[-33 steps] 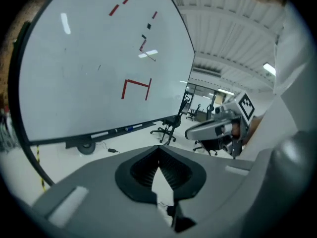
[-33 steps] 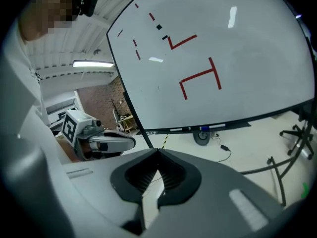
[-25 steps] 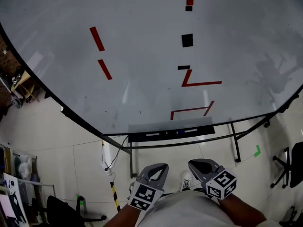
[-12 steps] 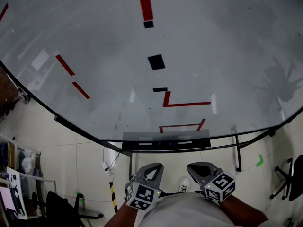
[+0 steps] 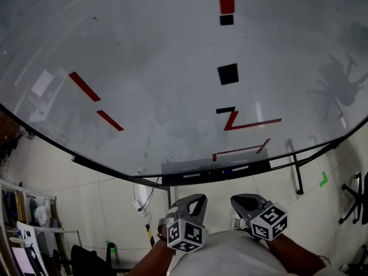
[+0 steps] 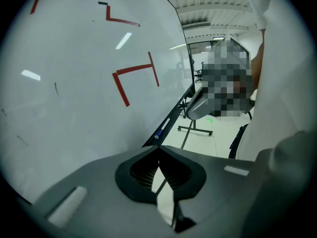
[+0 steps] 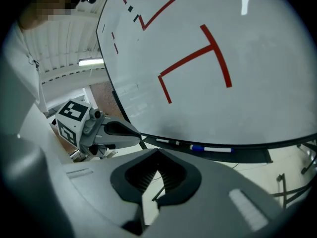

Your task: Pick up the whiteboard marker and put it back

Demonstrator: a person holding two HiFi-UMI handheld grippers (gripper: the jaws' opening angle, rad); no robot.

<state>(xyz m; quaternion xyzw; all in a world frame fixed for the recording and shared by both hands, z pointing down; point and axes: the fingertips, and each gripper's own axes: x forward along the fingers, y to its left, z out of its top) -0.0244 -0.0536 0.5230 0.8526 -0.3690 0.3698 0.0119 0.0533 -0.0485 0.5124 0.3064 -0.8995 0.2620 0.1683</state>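
1. The grey plastic left gripper (image 5: pixel 197 200) sits at the bottom centre of the head view; its jaws are pressed together on nothing.
2. The grey plastic right gripper (image 5: pixel 238 200) sits just to its right; its jaws are also closed and empty.
3. The white whiteboard marker with a blue cap (image 7: pixel 213 148) lies flat in the long dark tray (image 5: pixel 261 166); the tray runs along the lower edge of the large white whiteboard (image 5: pixel 161 68), well apart from both grippers.
4. A second, thinner white marker (image 7: pixel 166 141) lies left of it in the same tray, seen in the right gripper view.
5. Red tape lines (image 5: pixel 256 123) and a black square patch (image 5: pixel 227 73) mark the board's right half.
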